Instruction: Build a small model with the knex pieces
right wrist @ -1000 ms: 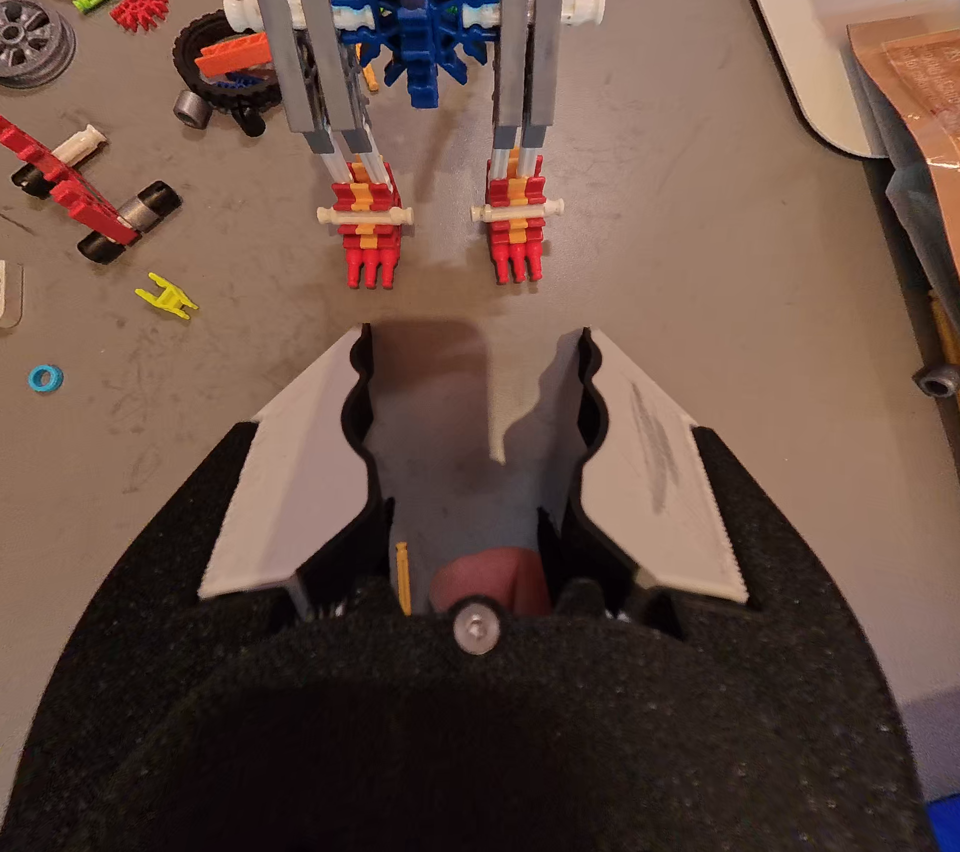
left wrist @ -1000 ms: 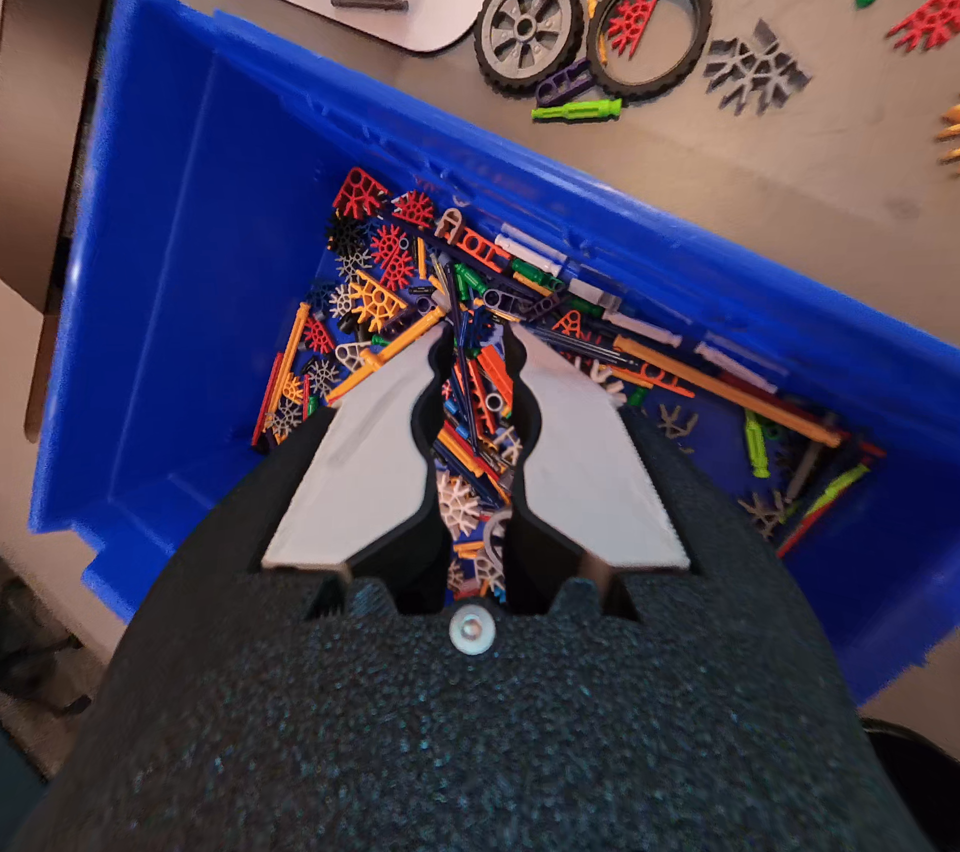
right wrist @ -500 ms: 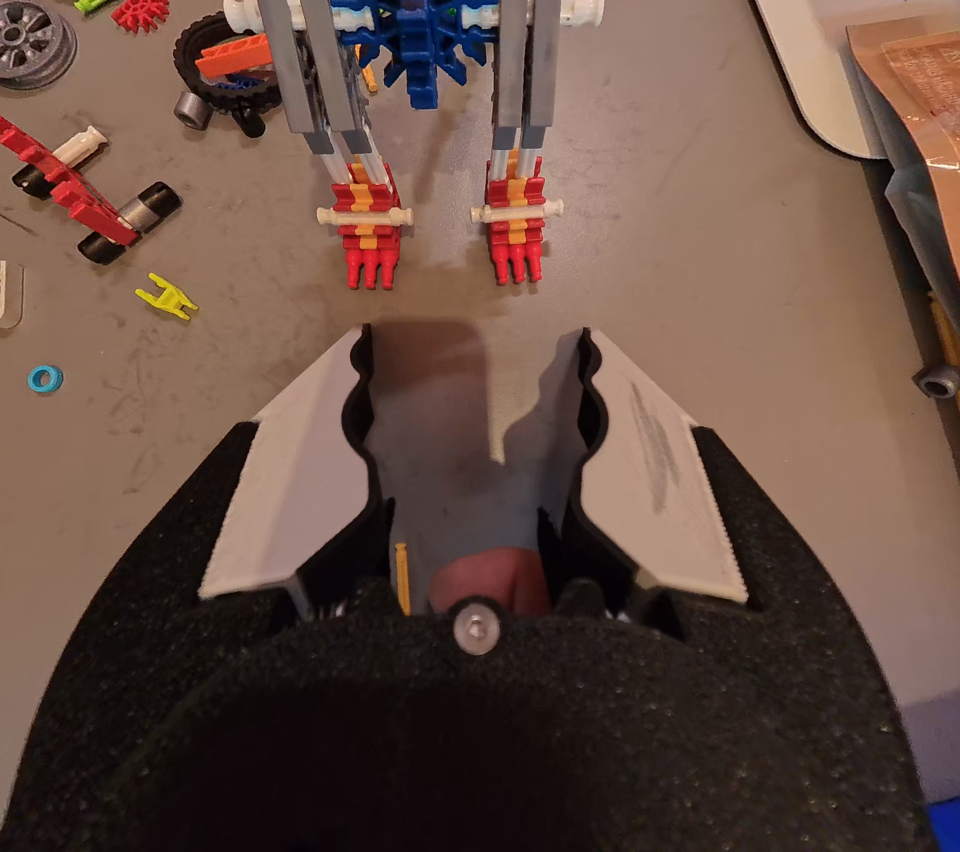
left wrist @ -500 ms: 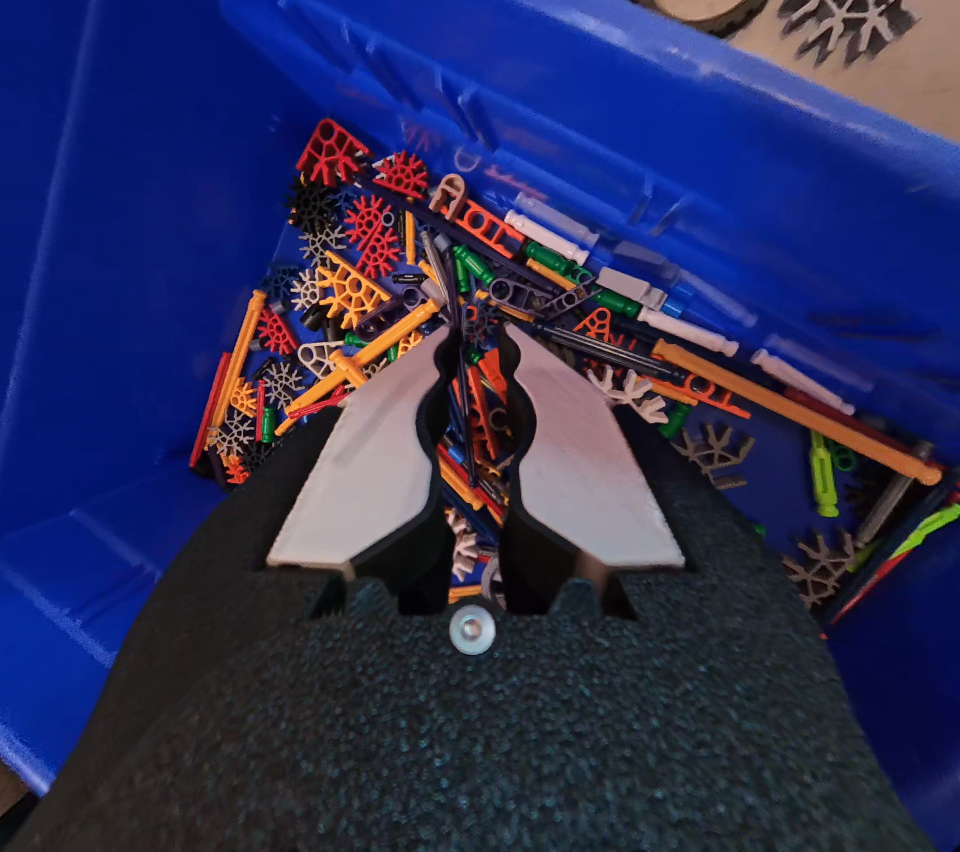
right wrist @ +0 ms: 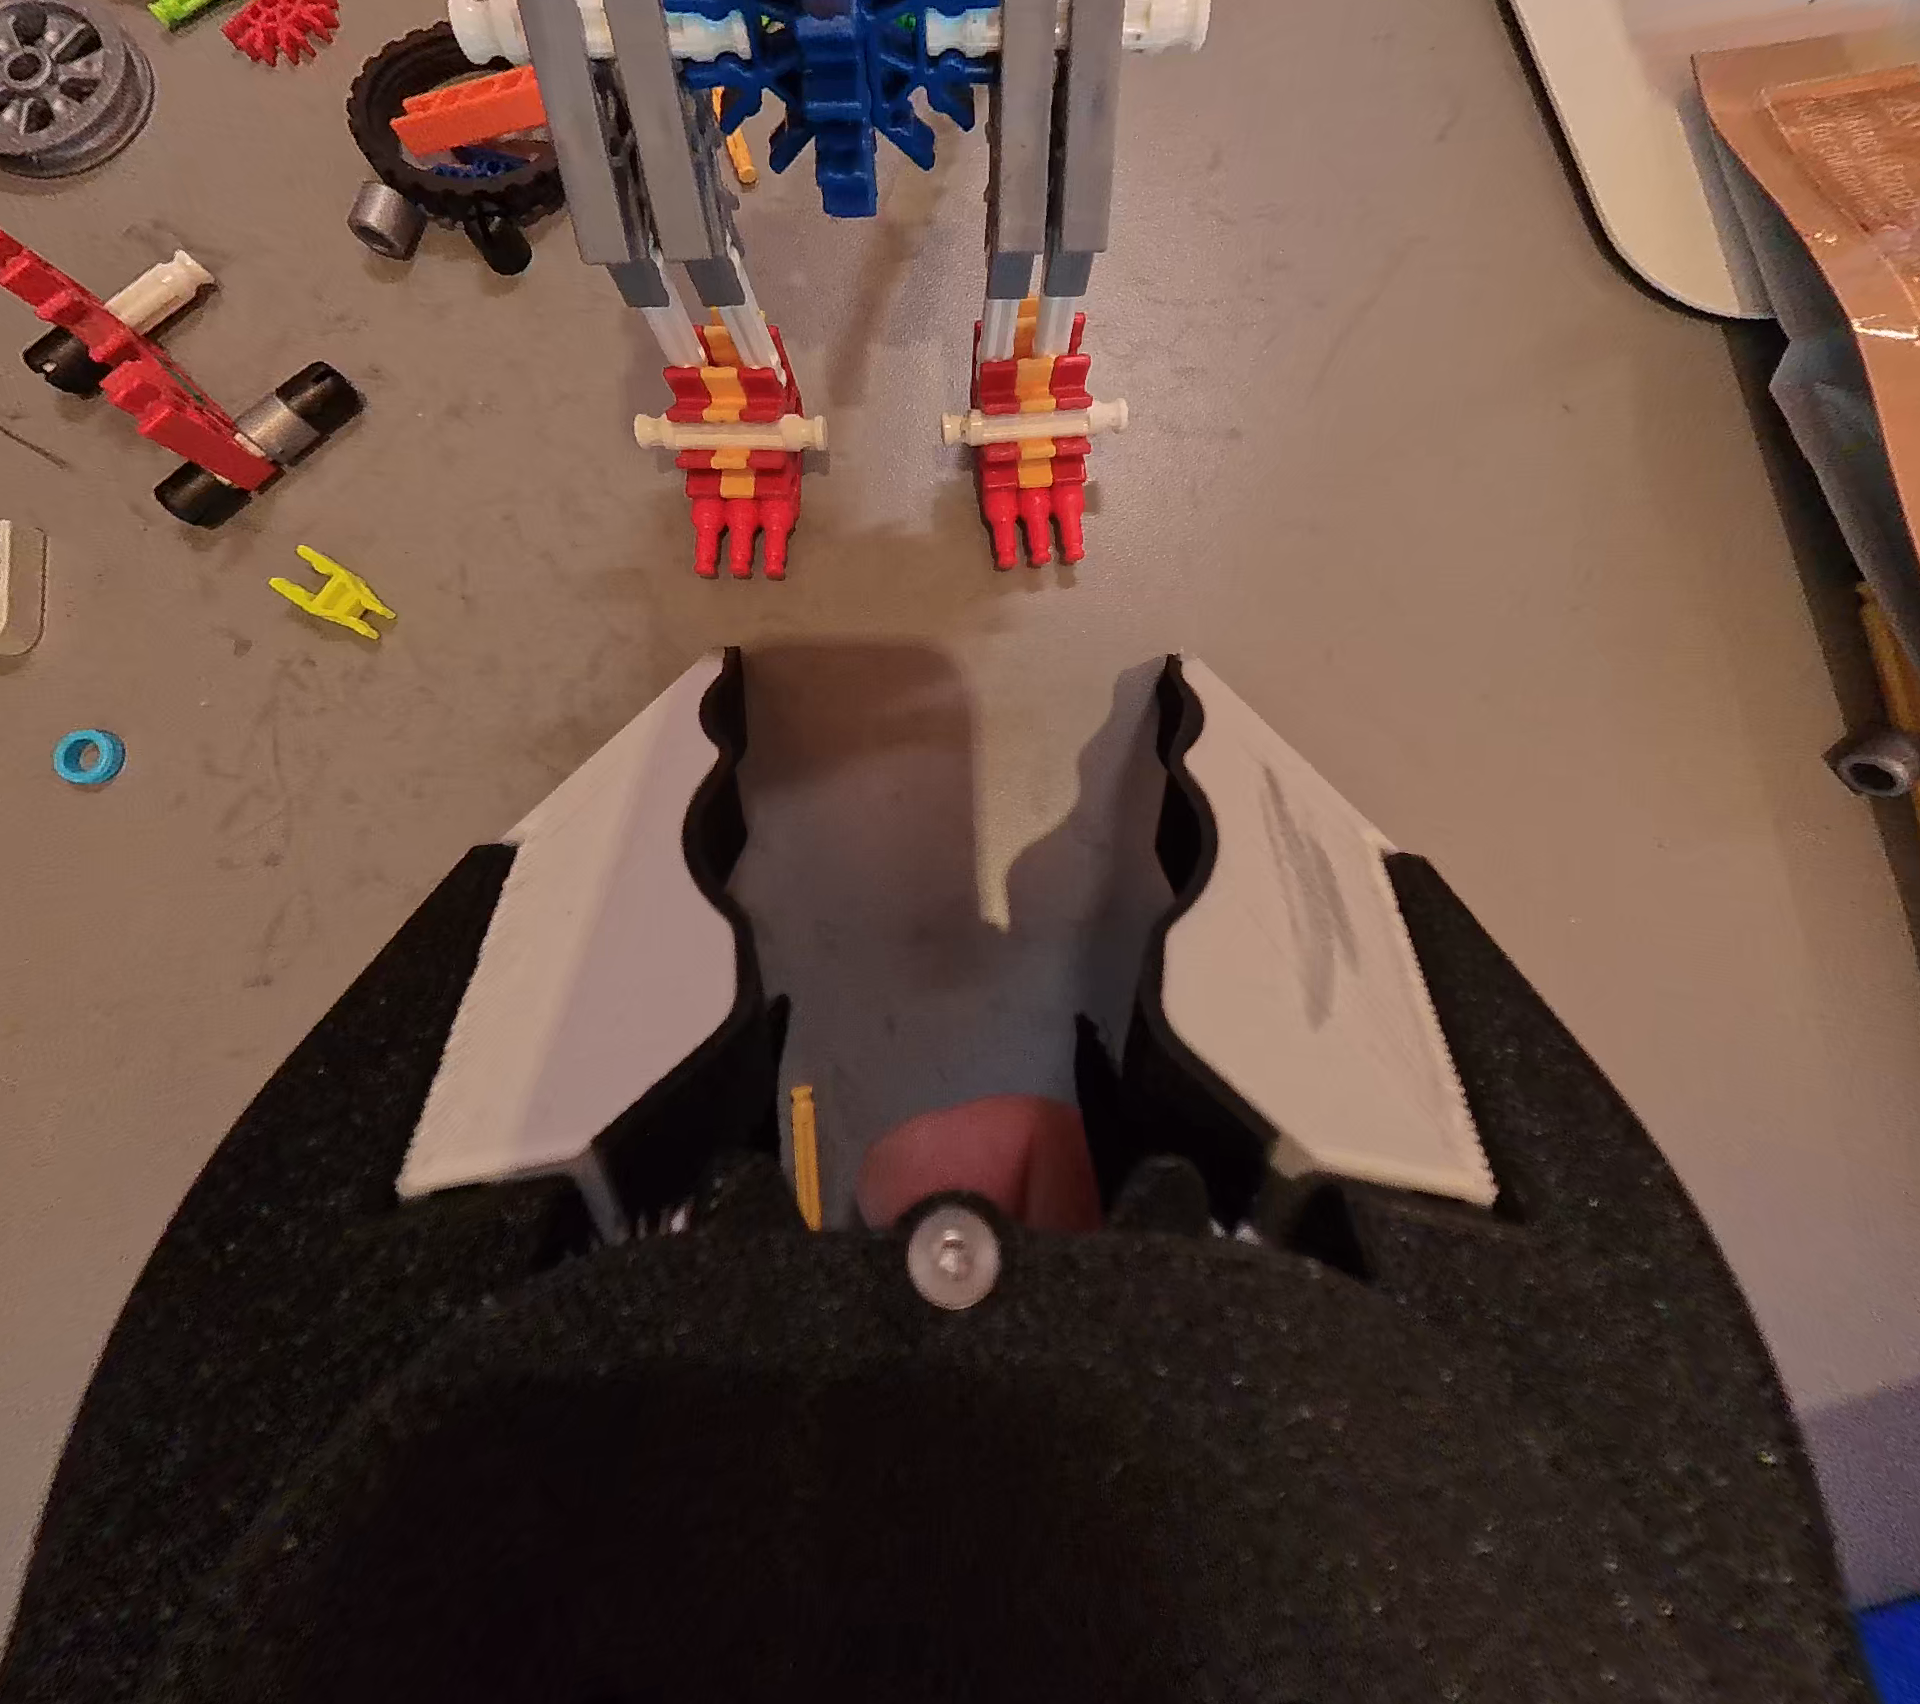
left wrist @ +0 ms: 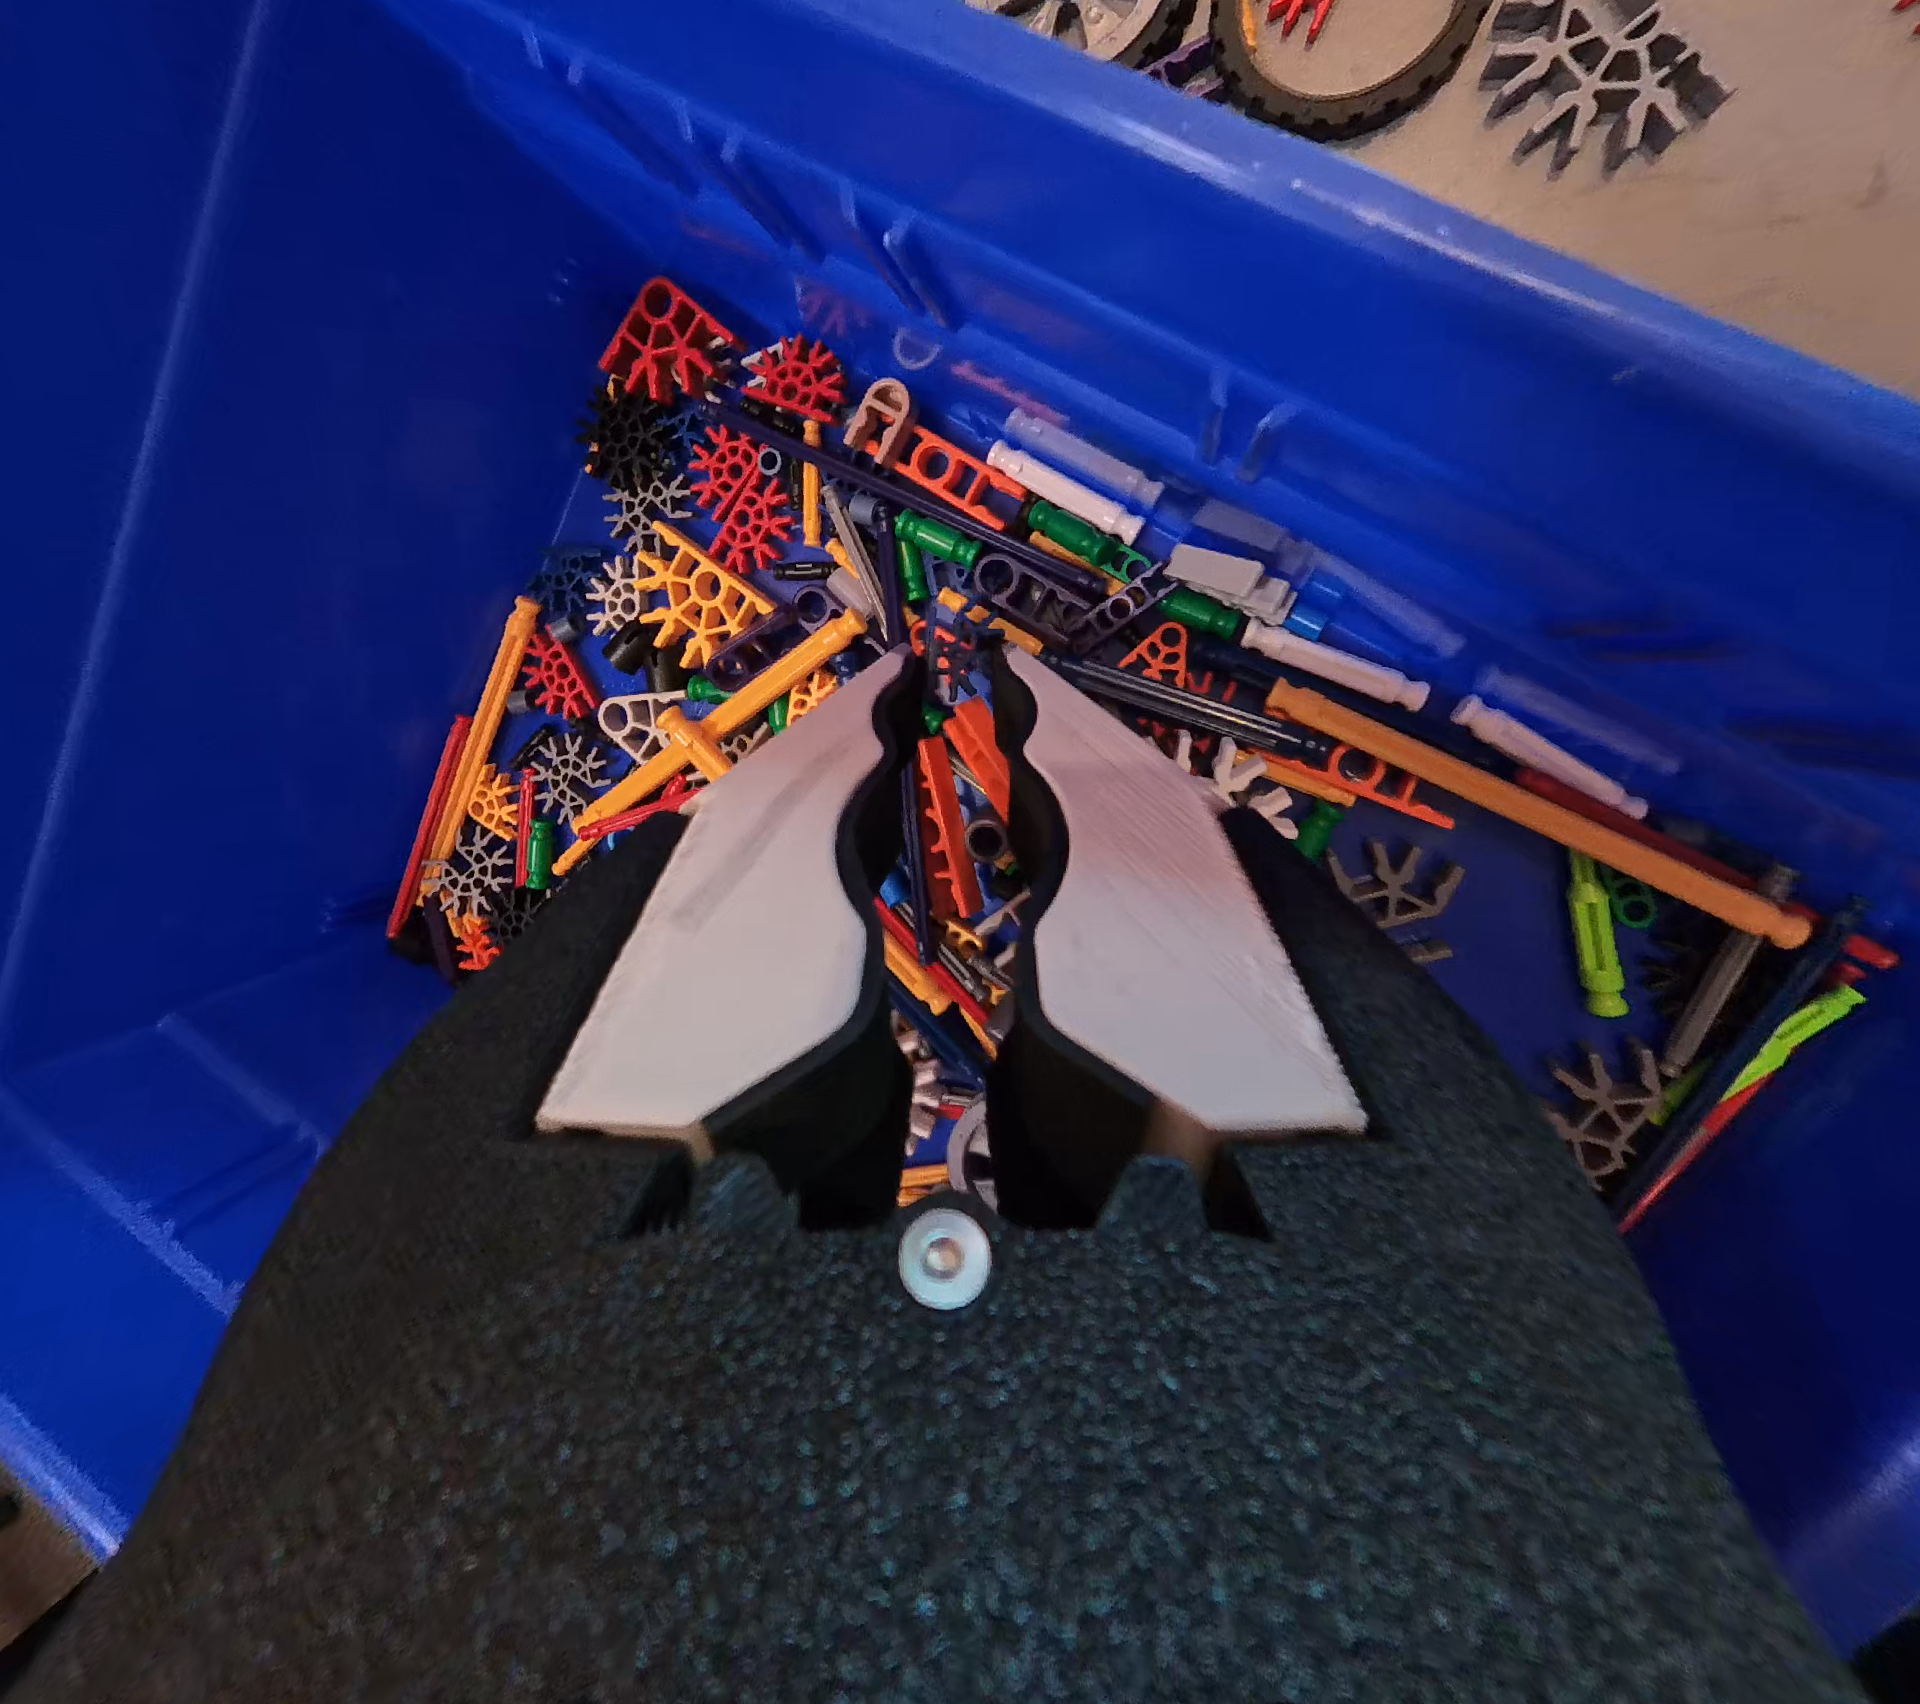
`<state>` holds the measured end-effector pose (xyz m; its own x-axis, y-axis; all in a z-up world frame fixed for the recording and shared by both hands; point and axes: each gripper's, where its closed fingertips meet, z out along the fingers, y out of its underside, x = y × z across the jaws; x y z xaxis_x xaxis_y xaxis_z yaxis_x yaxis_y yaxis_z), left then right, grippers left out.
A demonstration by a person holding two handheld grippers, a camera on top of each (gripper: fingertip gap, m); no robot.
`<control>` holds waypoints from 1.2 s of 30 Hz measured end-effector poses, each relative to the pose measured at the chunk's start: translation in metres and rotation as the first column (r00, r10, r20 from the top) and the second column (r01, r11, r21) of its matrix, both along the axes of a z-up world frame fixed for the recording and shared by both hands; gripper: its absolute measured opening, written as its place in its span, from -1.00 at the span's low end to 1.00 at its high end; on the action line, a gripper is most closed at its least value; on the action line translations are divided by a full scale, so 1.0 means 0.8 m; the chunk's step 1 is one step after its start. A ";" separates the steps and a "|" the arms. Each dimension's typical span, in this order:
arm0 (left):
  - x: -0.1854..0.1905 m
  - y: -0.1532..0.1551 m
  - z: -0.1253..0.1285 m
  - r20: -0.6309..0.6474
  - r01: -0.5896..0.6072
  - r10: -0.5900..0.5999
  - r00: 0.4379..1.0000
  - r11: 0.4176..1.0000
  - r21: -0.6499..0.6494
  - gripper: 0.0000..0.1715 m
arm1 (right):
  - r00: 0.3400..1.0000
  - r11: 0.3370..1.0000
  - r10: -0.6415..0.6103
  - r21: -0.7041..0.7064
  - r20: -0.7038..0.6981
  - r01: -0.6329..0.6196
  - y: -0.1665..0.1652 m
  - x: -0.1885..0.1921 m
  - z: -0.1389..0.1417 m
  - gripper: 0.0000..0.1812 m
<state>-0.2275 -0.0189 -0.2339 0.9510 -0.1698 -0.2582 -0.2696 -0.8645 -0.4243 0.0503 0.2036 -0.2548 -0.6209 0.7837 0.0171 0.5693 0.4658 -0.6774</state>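
Left wrist view: left gripper (left wrist: 951, 667) nearly closed over blue bin (left wrist: 312, 304).

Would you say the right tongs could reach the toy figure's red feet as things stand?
Probably yes: the right tongs stand open, and only bare grey table lies between their tips and the red feet just ahead.

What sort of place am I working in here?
Most likely a hobby or lab workbench set up for toy construction building: a grey table scattered with loose parts, a half-built rod-and-connector model standing on it, and a blue bin holding mixed plastic pieces.
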 end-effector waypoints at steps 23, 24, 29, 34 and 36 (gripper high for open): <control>0.016 -0.002 0.055 -0.026 0.010 -0.007 1.000 0.992 0.125 -0.89 | 1.000 1.000 0.000 0.004 0.000 0.000 0.000 0.000 0.000 -0.12; 0.017 -0.001 0.059 -0.031 0.014 -0.010 0.999 0.991 0.134 -0.89 | 1.000 1.000 0.000 0.004 0.000 0.000 0.000 0.000 0.000 -0.12; 0.030 0.005 0.088 -0.069 0.065 -0.052 0.996 0.978 0.200 -1.00 | 1.000 1.000 -0.001 0.006 0.001 0.001 -0.001 0.000 0.000 -0.12; 0.034 -0.003 0.093 -0.111 0.088 -0.069 0.991 0.981 0.173 -1.00 | 1.000 1.000 0.001 0.008 0.003 -0.001 -0.001 0.000 0.000 -0.11; 0.026 -0.008 0.089 -0.109 0.069 -0.051 0.993 0.984 0.163 -1.00 | 1.000 1.000 0.000 0.009 0.004 0.000 -0.001 0.000 0.000 -0.11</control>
<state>-0.2067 -0.0253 -0.1628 0.9069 -0.1721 -0.3846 -0.3689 -0.7652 -0.5276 0.0506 0.2028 -0.2550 -0.6212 0.7833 0.0217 0.5715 0.4718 -0.6714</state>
